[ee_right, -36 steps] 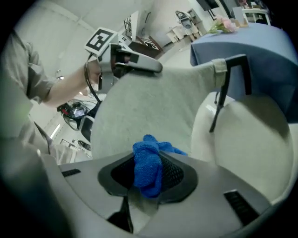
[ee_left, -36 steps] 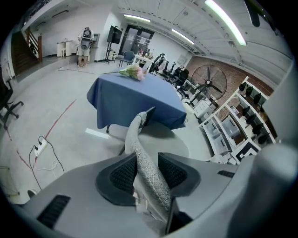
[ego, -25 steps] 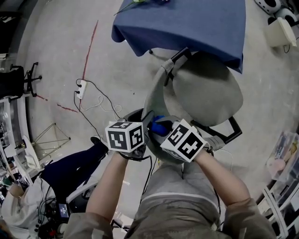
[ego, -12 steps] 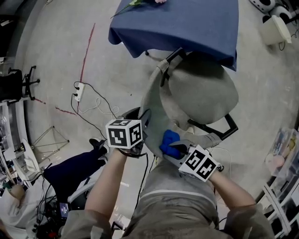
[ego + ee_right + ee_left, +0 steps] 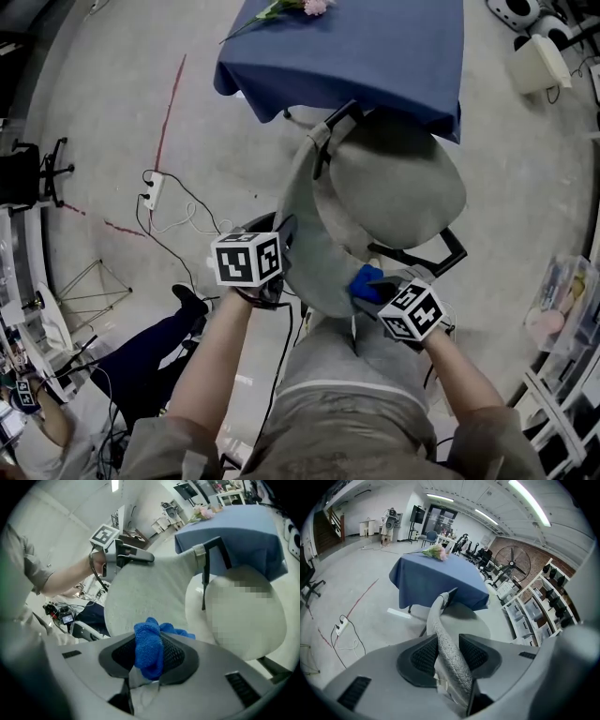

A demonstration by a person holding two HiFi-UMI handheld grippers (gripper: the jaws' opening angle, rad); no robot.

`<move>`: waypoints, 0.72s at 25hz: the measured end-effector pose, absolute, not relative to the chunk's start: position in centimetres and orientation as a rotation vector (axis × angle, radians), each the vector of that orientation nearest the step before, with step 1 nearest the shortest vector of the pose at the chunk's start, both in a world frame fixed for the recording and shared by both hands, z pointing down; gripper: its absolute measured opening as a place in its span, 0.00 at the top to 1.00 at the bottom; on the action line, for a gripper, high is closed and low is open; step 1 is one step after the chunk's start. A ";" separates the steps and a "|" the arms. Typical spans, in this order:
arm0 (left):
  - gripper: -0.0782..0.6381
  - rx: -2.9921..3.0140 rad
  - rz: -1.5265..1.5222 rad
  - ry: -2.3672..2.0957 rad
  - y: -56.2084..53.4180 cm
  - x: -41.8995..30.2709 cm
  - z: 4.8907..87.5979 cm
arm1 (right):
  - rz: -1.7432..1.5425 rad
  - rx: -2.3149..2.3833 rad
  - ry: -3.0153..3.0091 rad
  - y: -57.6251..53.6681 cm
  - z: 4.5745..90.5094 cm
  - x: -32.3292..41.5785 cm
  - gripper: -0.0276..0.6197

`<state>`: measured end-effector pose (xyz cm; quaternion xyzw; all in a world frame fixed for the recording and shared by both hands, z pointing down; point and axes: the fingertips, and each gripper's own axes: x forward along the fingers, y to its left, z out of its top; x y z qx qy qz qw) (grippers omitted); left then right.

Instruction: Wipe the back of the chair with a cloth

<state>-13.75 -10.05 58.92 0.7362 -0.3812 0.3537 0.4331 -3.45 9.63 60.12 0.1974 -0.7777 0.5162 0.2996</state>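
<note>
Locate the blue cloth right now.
The blue cloth is clamped in the right gripper, at the right end of the chair back in the head view; the left gripper grips the opposite end.

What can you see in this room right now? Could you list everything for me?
chair: one, grey, mid-floor, beside the table
table: one, blue cover, beyond the chair
flowers: one bunch, pink, on the table
cloth: one, blue, against the chair's back
power strip: one, white, on the floor at left, with cables
red line: one, on the floor left of the table
fan: one, black, by the brick wall
shelves: one run, holding bins, right edge
seated person: one, dark trousers, lower left
left gripper: one, grey, jaws clamped on the chair's back edge
right gripper: one, grey, jaws clamped on the cloth
</note>
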 end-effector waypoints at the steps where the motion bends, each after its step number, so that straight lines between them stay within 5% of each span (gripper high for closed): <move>1: 0.68 1.831 0.886 -0.953 -10.1 -13.8 59.0 | 1.373 0.520 -2.098 9.0 59.3 -4.7 0.77; 9: 0.66 1.849 0.976 -0.938 -9.5 -14.1 58.7 | 1.402 0.593 -2.380 3.2 52.3 -10.8 0.76; 18: 0.74 2.009 1.012 -0.973 -8.7 -14.6 53.3 | 1.296 0.960 -2.479 -1.6 45.5 -3.1 0.76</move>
